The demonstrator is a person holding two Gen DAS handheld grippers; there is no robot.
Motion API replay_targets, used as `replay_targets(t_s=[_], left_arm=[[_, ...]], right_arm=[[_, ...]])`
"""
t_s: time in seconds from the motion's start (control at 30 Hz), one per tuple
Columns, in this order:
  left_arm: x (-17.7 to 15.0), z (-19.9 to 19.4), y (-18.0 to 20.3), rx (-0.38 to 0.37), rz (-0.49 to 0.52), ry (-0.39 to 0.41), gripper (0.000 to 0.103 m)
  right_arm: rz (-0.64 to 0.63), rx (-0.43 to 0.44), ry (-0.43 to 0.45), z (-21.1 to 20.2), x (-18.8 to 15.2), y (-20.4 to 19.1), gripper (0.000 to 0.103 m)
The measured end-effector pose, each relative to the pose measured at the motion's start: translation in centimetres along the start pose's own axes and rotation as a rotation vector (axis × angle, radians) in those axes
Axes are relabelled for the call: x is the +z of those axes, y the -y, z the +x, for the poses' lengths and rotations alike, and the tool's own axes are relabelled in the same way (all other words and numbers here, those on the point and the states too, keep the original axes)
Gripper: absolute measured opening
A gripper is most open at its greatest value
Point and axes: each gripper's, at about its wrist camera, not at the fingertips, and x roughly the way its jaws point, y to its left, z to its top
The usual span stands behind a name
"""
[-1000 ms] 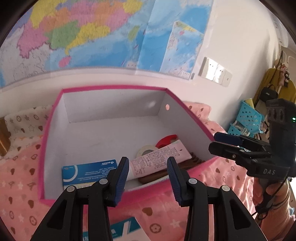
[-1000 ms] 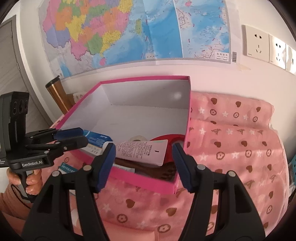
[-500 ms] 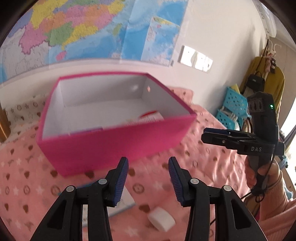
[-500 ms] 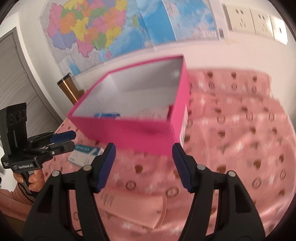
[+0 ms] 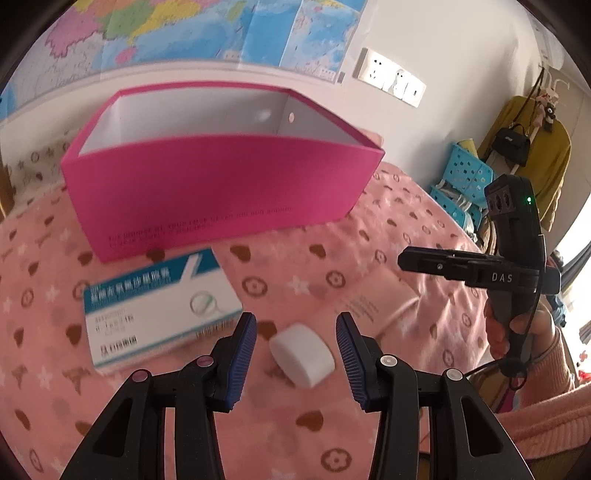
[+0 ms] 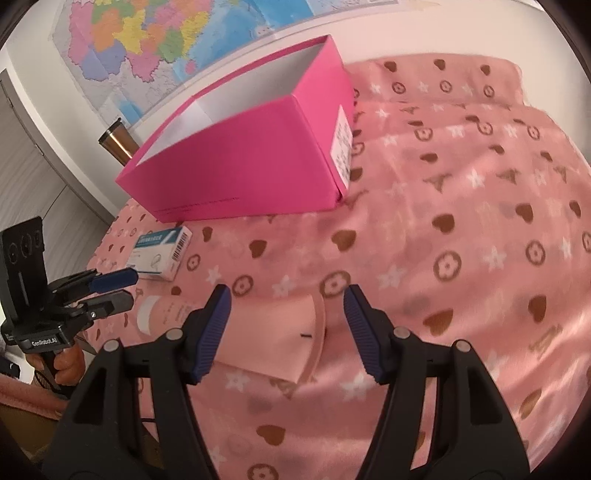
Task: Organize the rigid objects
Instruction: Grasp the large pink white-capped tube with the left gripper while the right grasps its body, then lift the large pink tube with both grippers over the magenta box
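Note:
An open pink box (image 5: 221,195) with a white inside stands on the pink patterned blanket (image 6: 461,240); its contents are hidden from here. In front of it lie a blue-and-white medicine box (image 5: 155,306) and a pink tube (image 6: 273,332) with a white cap (image 5: 301,354). My left gripper (image 5: 294,325) is open just above the cap, which shows between its fingers, untouched. My right gripper (image 6: 286,295) is open over the tube's flat end, pads clear of it. Each gripper shows in the other view: right gripper (image 5: 406,258), left gripper (image 6: 129,287).
A map (image 5: 184,33) and sockets (image 5: 391,79) are on the wall behind the box. Blue baskets (image 5: 465,177) and a hanging yellow garment with a black bag (image 5: 511,142) stand at the right. A metal tumbler (image 6: 114,144) stands left of the box.
Both grippers have drawn back from above the box and come down toward the blanket. The box's inside has gone out of sight; the tube, its cap and the medicine box have come into view.

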Motion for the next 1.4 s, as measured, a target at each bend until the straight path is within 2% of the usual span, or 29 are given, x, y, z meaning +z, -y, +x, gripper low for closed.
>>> replay_targets(t_s=[0.7,1.03,1.4], left_arm=[[-2.2,0.7,0.7,-0.036,-0.039,-0.071,0.045],[-2.0,0.6,1.3,-0.047,-0.016,-0.061,0.044],[-1.7,0.8,1.1,-0.03,-0.021,-0.053,0.044]], right_arm=[[-0.012,0.017,-0.033,1.0,-1.5,-0.5,0.065],[-0.015,0.023,-0.032,0.9,-1.8,-0.7,0.058],[-0.002,0.038,-0.033,1.1,-1.7,-0.5,0.058]])
